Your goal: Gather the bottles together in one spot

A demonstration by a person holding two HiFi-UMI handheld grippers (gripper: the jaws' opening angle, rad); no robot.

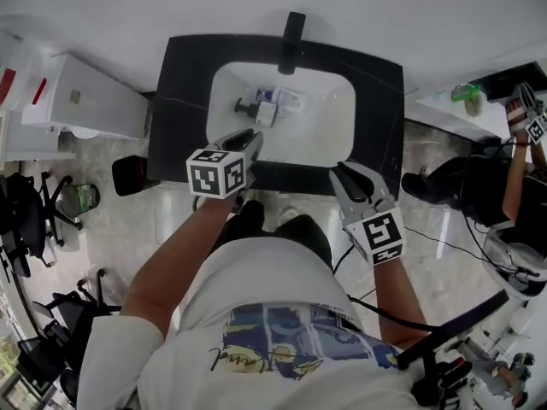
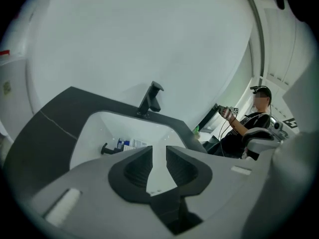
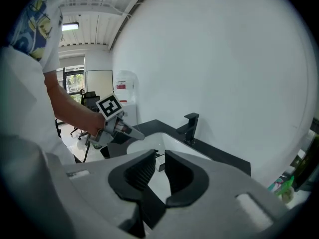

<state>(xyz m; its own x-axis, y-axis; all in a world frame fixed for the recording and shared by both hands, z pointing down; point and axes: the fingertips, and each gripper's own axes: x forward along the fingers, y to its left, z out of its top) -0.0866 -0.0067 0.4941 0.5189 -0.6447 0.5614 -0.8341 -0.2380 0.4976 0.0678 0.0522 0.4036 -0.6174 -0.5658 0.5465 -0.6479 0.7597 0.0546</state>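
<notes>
Two or three small bottles lie together in the white sink basin set in a black counter: a white one with a blue label and one with a black pump head. My left gripper hovers over the basin's near rim, its jaws a narrow gap apart with nothing between them. My right gripper is at the counter's front edge, right of the left one; its jaws also stand slightly apart and empty. In the right gripper view the left gripper points into the basin.
A black faucet stands at the basin's far side against a white wall. A white cabinet is to the left, with a dark bin by the counter. A second person sits to the right, near a green bottle.
</notes>
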